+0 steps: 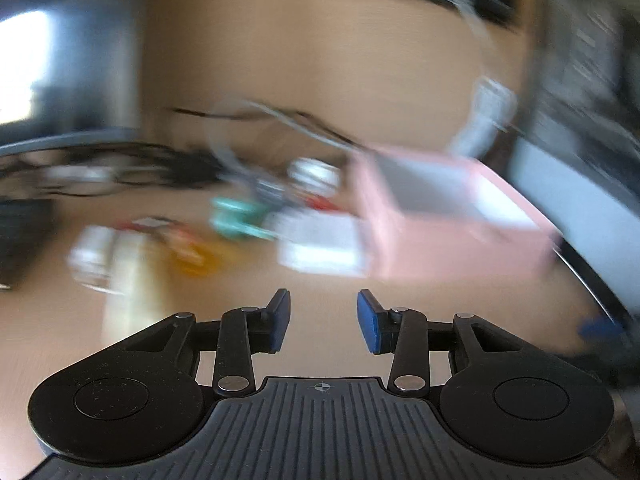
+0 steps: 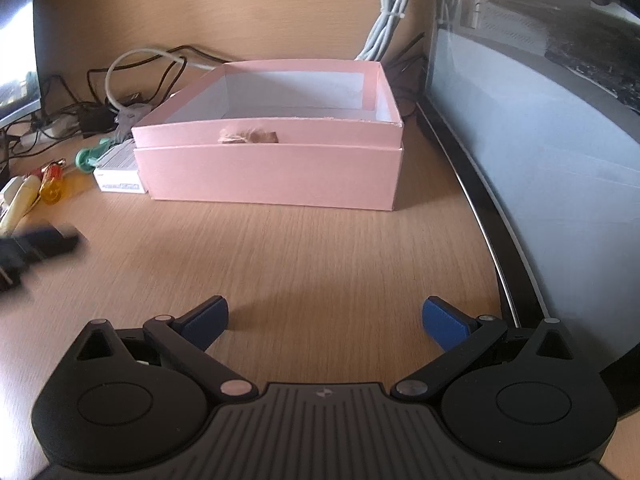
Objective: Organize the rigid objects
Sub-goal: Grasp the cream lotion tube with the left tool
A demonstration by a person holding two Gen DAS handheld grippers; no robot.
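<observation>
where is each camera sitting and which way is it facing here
Left wrist: on the left gripper, angled down over the wooden desk, blurred; it faces the pink box and the small items left of it. Its own open blue pads show, nothing between them.
Right wrist: on the right gripper, low over the desk, facing the pink box head on, a monitor to the right. Its pads stand wide open and empty.
Shared: pink box, white carton beside it, desk, cables.
</observation>
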